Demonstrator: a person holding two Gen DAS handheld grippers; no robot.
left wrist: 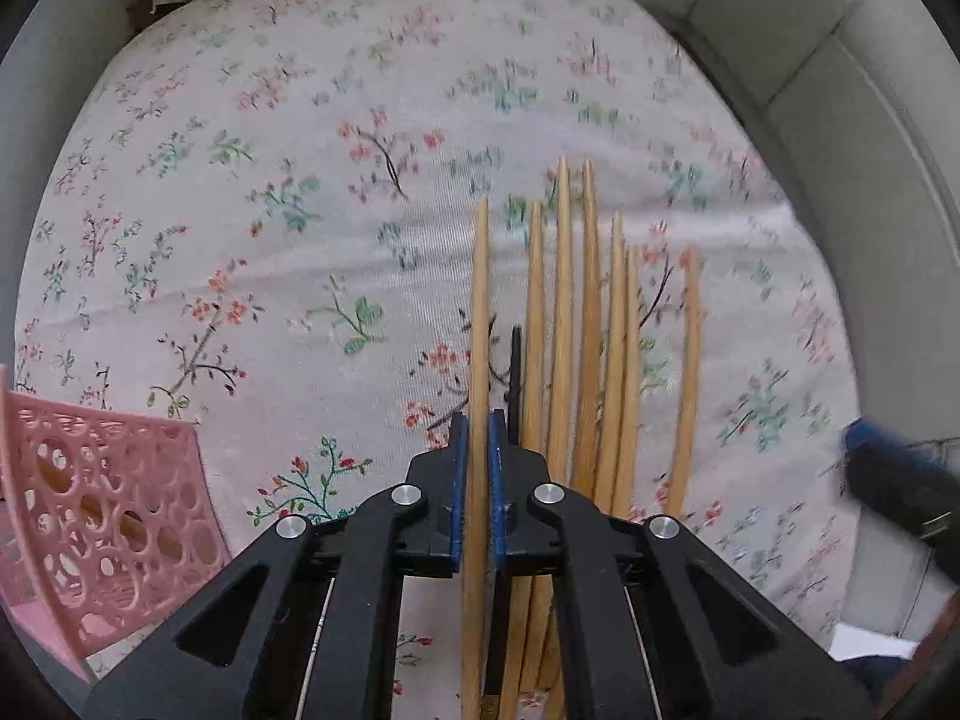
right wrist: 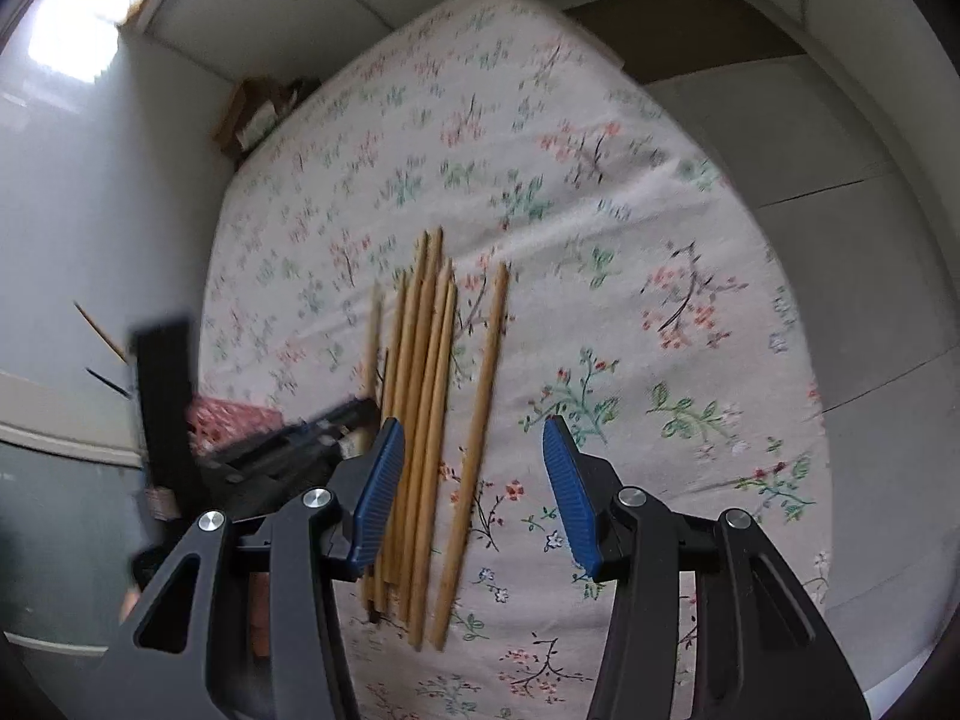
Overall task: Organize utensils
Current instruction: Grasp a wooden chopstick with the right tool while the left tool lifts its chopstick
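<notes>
Several wooden chopsticks [left wrist: 591, 330] lie side by side on a floral tablecloth [left wrist: 300, 180]. My left gripper [left wrist: 478, 468] is shut on one wooden chopstick [left wrist: 480, 300] at the left of the bunch. A thin black stick [left wrist: 515, 372] lies just right of it. A pink perforated basket [left wrist: 102, 516] stands at the lower left with chopsticks inside. In the right wrist view my right gripper [right wrist: 474, 492] is open and empty above the chopstick bunch [right wrist: 426, 420]. One chopstick [right wrist: 477, 444] lies between its jaws. The left gripper [right wrist: 288, 450] shows blurred at the left.
The tablecloth [right wrist: 630, 300] covers a table set against a grey wall. A cardboard box [right wrist: 252, 114] sits at the far corner. The right gripper's blurred body [left wrist: 900, 486] shows at the right edge of the left wrist view.
</notes>
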